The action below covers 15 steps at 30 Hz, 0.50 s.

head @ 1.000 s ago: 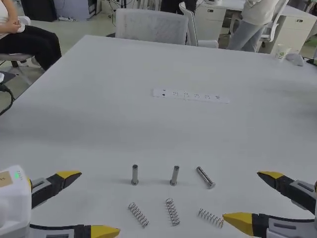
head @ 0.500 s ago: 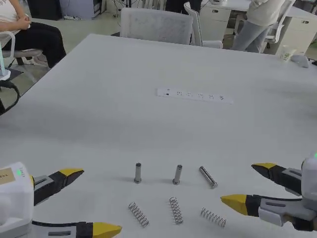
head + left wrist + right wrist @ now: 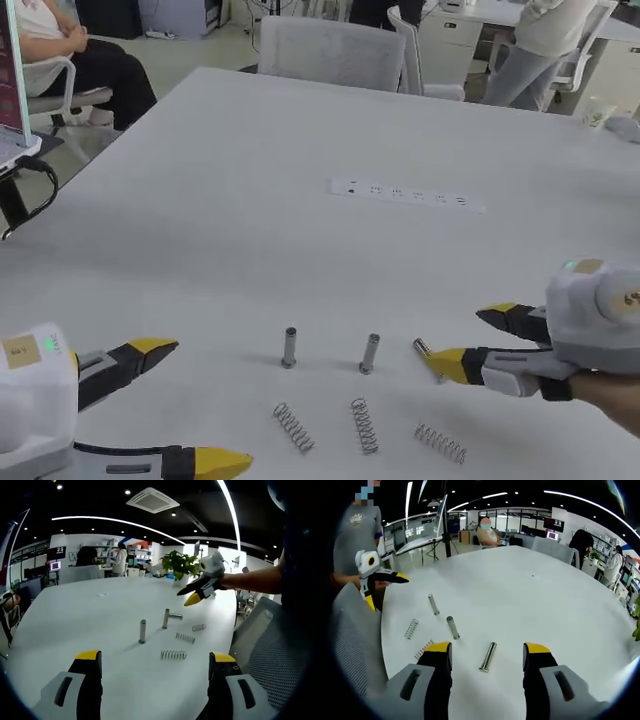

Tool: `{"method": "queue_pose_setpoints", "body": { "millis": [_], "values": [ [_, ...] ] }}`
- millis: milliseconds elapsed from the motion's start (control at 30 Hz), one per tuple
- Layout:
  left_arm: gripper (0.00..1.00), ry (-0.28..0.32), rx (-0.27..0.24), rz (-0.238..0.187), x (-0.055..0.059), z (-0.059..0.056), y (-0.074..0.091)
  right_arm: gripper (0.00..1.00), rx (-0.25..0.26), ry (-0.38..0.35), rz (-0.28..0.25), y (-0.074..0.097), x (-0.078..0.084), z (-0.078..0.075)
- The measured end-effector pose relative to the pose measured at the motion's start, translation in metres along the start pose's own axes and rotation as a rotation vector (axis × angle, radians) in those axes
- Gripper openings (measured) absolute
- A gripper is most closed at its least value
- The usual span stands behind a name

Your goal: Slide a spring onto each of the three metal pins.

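Nothing legible — the sticker (image 3: 20,351) on the left hand-held gripper (image 3: 200,405) is blurred.

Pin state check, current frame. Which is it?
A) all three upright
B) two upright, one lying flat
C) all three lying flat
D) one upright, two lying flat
B: in the head view the left pin and middle pin stand upright on the table, while the third pin lies flat just ahead of the open right gripper.
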<state>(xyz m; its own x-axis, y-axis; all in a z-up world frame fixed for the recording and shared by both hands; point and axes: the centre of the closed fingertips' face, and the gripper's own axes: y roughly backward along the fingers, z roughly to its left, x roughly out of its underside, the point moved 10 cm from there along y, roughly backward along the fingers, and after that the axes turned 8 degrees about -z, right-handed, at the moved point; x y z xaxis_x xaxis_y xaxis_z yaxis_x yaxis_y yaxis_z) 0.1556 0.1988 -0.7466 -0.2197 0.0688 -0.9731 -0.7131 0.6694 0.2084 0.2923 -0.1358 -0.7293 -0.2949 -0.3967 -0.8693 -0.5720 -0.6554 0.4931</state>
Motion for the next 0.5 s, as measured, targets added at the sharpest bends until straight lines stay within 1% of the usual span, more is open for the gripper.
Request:
{"method": "queue_pose_setpoints", "body": {
  "millis": [67,133,167,200,333,400,500],
  "values": [
    [0.85,0.002,-0.003,-0.004,0.000,-0.001,0.000,0.54,0.003,-0.014,0.026,-0.006,-0.001,-0.002],
    [0.85,0.003,-0.003,-0.005,0.000,-0.001,0.000,0.52,0.010,-0.010,0.046,-0.012,-0.001,-0.003],
    [0.85,0.003,-0.003,-0.006,0.000,-0.001,0.000,0.51,0.011,-0.012,0.048,-0.014,-0.001,-0.003],
    [0.85,0.004,-0.003,-0.006,0.000,-0.001,0.000,0.49,0.019,-0.021,0.073,-0.016,0.001,-0.004],
    [0.84,0.010,-0.007,-0.010,0.001,-0.001,0.001,0.45,0.028,-0.020,0.101,-0.024,0.003,-0.005],
    [0.84,0.009,-0.009,-0.010,0.001,-0.001,0.001,0.42,0.027,-0.034,0.110,-0.026,0.004,-0.004],
    [0.84,0.008,-0.008,-0.009,0.001,-0.001,0.001,0.40,0.035,-0.044,0.139,-0.031,0.006,-0.005]
  ]
}}
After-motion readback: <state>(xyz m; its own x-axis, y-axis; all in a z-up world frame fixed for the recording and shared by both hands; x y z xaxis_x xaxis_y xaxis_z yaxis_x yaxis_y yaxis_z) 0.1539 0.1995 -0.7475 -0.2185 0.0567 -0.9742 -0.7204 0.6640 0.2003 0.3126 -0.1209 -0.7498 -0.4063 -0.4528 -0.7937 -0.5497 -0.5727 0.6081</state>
